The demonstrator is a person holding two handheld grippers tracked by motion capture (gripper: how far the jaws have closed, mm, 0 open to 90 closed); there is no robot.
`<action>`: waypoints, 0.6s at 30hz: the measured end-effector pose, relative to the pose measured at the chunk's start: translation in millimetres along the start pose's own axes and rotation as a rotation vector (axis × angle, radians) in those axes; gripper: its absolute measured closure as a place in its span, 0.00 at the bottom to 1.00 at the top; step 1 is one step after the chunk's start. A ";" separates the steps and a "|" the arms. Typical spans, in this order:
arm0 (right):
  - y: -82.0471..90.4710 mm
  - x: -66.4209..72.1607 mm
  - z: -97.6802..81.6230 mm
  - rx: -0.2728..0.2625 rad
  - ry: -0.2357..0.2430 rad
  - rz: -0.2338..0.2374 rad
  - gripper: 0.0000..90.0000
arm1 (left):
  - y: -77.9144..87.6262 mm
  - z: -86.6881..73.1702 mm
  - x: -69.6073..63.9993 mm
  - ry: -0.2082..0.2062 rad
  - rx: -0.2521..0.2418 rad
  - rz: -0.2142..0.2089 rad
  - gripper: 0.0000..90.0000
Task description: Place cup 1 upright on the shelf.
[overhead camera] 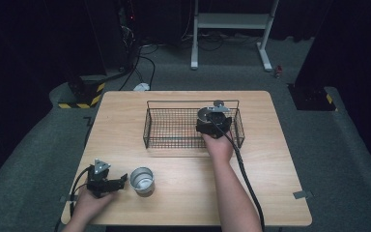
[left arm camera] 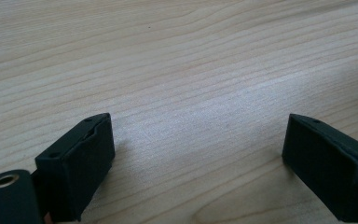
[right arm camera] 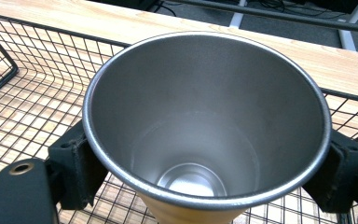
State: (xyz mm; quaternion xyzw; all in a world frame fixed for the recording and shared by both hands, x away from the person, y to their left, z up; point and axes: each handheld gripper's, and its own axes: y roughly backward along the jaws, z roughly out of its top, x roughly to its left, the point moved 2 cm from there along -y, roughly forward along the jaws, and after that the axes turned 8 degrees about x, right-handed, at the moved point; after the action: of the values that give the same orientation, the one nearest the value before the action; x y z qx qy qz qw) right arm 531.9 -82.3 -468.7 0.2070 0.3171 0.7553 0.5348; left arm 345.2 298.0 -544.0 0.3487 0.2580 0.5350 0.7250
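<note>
So the steel cup point(right arm camera: 205, 126) is in the right gripper point(overhead camera: 214, 122), jaws clamped on either side of its wall just under the rim, and it's being held over the right end of the wire basket point(overhead camera: 174, 129). In the right gripper view you're looking straight down into it: empty, shiny bottom, mesh floor underneath. Can't tell if the base is already touching the mesh or hanging a bit above it.

My read is this is the drop-off step, cup going into the basket. Next move would be lowering it until it sits flat on the wire, then opening the jaws and lifting straight out so the rim doesn't get knocked over. A tall narrow-bottomed cup on mesh is tippy, so I'd go slow on the release.

There's a second steel cup point(overhead camera: 142, 180) upright on the table near the front left, and the left gripper point(overhead camera: 107, 181) is parked just beside it, jaws about half open with nothing between them, just wood grain. Guessing that one's next.

The table point(overhead camera: 183, 198) is light wood, otherwise bare apart from a bit of tape at each front corner. Room's dark: grey carpet, a white metal stand point(overhead camera: 232, 21) behind, cables on the floor, and yellow-black hazard tape point(overhead camera: 79, 104) off to the left.
</note>
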 end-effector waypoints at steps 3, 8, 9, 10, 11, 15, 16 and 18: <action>-0.4 0.0 -0.5 0.002 0.003 -0.001 0.16 | 0.0 0.0 0.0 0.000 0.000 0.000 0.11; -0.5 -0.2 -1.6 0.004 0.001 0.000 0.16 | 0.0 0.0 0.0 0.000 0.000 0.000 0.11; -0.2 0.1 -2.1 0.008 -0.004 0.000 0.16 | 0.1 0.0 0.0 0.000 0.001 0.000 0.11; -0.1 -0.2 -2.4 0.007 -0.001 -0.003 0.16 | 0.0 0.0 0.0 0.001 0.000 0.000 0.11; -0.3 -1.0 -2.6 0.003 0.007 -0.004 0.16 | 0.0 0.0 0.0 0.001 0.000 0.000 0.11; 0.3 -1.5 -4.2 0.006 -0.006 0.003 0.16 | 0.0 0.0 0.0 0.001 0.000 0.000 0.11; 0.5 -1.3 -4.4 0.007 -0.009 0.004 0.16 | 0.1 0.0 0.0 0.000 0.001 0.000 0.11; 0.7 -1.3 -4.5 0.010 -0.007 0.004 0.16 | 0.0 0.0 0.0 0.000 0.000 0.000 0.11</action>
State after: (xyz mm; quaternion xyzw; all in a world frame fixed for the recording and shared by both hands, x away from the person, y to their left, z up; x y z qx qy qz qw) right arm 528.9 -84.9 -471.4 0.2131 0.3184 0.7541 0.5334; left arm 345.2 297.9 -543.9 0.3486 0.2583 0.5349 0.7250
